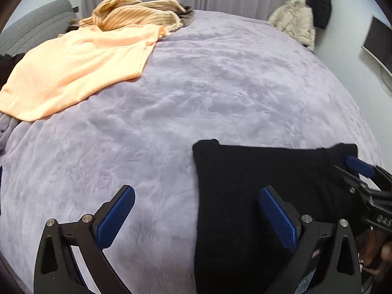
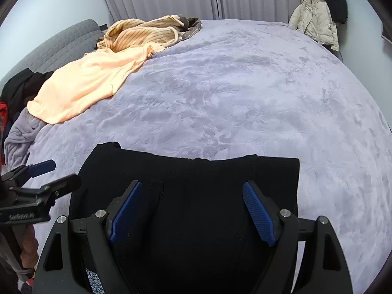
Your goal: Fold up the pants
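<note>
Black pants lie flat on the lavender blanket at the near edge of the bed, their far edge straight; they also show in the right wrist view. My left gripper is open and empty, straddling the pants' left edge, one finger over the blanket and one over the pants. My right gripper is open and empty above the middle of the pants. Each gripper shows in the other's view, the right and the left.
The bed's lavender blanket fills the view. A peach garment and a striped tan garment lie at the far left. A grey headboard stands left. A beige jacket hangs at the far right.
</note>
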### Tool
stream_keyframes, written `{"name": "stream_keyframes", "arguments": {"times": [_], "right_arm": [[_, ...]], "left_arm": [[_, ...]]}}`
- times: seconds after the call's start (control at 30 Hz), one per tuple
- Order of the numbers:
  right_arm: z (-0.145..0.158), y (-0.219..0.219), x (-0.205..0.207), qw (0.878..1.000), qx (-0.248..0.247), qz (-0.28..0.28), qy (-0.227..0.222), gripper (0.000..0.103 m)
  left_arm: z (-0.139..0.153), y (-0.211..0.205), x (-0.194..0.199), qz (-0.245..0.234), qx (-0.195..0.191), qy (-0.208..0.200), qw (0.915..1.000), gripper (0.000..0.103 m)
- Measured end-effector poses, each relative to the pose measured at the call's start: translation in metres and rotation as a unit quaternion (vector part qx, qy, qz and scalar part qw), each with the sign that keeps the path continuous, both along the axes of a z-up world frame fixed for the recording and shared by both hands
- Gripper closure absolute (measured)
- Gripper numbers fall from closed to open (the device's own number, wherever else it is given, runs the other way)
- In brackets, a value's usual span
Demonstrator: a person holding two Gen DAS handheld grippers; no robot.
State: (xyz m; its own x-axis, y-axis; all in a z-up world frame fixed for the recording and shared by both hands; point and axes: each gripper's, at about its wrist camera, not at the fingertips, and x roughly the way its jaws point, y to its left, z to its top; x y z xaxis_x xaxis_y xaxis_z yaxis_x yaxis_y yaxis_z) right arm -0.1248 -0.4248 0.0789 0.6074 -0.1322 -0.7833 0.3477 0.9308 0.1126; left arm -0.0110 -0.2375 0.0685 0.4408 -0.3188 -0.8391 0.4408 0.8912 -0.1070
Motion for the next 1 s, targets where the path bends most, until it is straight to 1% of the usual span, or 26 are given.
{"name": "stream_keyframes", "arguments": {"times": [0.1, 0.17, 0.23, 0.27, 0.33, 0.4, 0.47, 0.53, 0.6, 0.63, 0.7, 0.73, 0.77, 0.8, 0.83, 0.87, 0.93, 0.97, 1.0], "right_arm": [[0.004, -0.003, 0.003, 1.0, -0.003, -0.008, -0.007, 0.017], [0.004, -0.005, 0.007, 1.0, -0.008, -0.009, -0.007, 0.017], [-0.003, -0.006, 0.012, 1.0, -0.021, -0.015, 0.013, 0.017], [-0.009, -0.009, 0.015, 0.999, -0.027, -0.02, 0.033, 0.017], [-0.023, -0.014, 0.018, 0.998, -0.017, -0.021, 0.058, 0.015], [-0.029, -0.019, 0.017, 0.998, -0.007, -0.018, 0.053, 0.014], [-0.029, -0.021, 0.016, 0.999, 0.0, -0.016, 0.049, 0.013], [-0.029, -0.019, 0.016, 0.998, -0.006, -0.011, 0.053, 0.013], [-0.026, -0.015, 0.017, 0.998, -0.019, -0.014, 0.063, 0.013], [-0.019, -0.012, 0.014, 0.998, -0.022, -0.018, 0.055, 0.013], [-0.004, -0.005, 0.007, 0.999, -0.02, -0.011, 0.025, 0.013], [0.002, -0.002, 0.005, 1.0, -0.018, -0.005, 0.012, 0.013], [0.005, 0.0, 0.006, 1.0, -0.02, -0.003, 0.009, 0.013], [0.005, 0.002, 0.008, 1.0, -0.024, 0.002, 0.012, 0.013], [0.001, 0.003, 0.012, 0.999, -0.029, 0.005, 0.023, 0.012], [-0.006, 0.001, 0.016, 0.999, -0.032, 0.005, 0.038, 0.011], [-0.02, -0.001, 0.018, 0.997, -0.033, -0.003, 0.075, 0.011], [-0.024, 0.0, 0.015, 0.996, -0.037, -0.005, 0.08, 0.011], [-0.024, 0.003, 0.009, 0.996, -0.046, -0.002, 0.073, 0.011]], "left_arm": [[-0.012, 0.001, 0.021, 0.022, 0.002, 0.015, 0.9996, 0.001], [-0.023, -0.002, 0.024, 0.026, 0.01, 0.018, 0.9994, 0.001], [-0.03, -0.006, 0.027, 0.026, 0.018, 0.018, 0.9993, 0.001], [-0.032, -0.008, 0.026, 0.024, 0.019, 0.019, 0.9993, 0.001], [-0.034, -0.01, 0.026, 0.023, 0.025, 0.016, 0.9993, 0.001], [-0.034, -0.014, 0.024, 0.014, 0.038, 0.005, 0.9992, 0.001], [-0.035, -0.016, 0.024, 0.011, 0.044, 0.005, 0.999, 0.001], [-0.035, -0.016, 0.026, 0.012, 0.043, 0.011, 0.9989, 0.001], [-0.029, -0.012, 0.025, 0.013, 0.039, 0.015, 0.999, 0.001], [-0.024, -0.01, 0.024, 0.014, 0.035, 0.013, 0.9992, 0.001], [-0.013, -0.002, 0.018, 0.019, 0.018, 0.001, 0.9997, 0.001], [-0.01, 0.0, 0.017, 0.022, 0.017, -0.005, 0.9996, 0.001], [-0.008, 0.001, 0.017, 0.029, 0.02, -0.011, 0.9993, 0.001], [-0.008, 0.002, 0.018, 0.037, 0.026, -0.015, 0.9988, 0.001], [-0.01, 0.003, 0.02, 0.045, 0.032, -0.011, 0.9984, 0.001], [-0.016, 0.004, 0.024, 0.054, 0.039, 0.001, 0.9978, 0.001], [-0.027, 0.009, 0.026, 0.055, 0.031, 0.027, 0.9976, 0.001], [-0.029, 0.01, 0.024, 0.056, 0.028, 0.028, 0.9977, 0.001], [-0.029, 0.012, 0.02, 0.055, 0.027, 0.024, 0.9978, 0.001]]}}
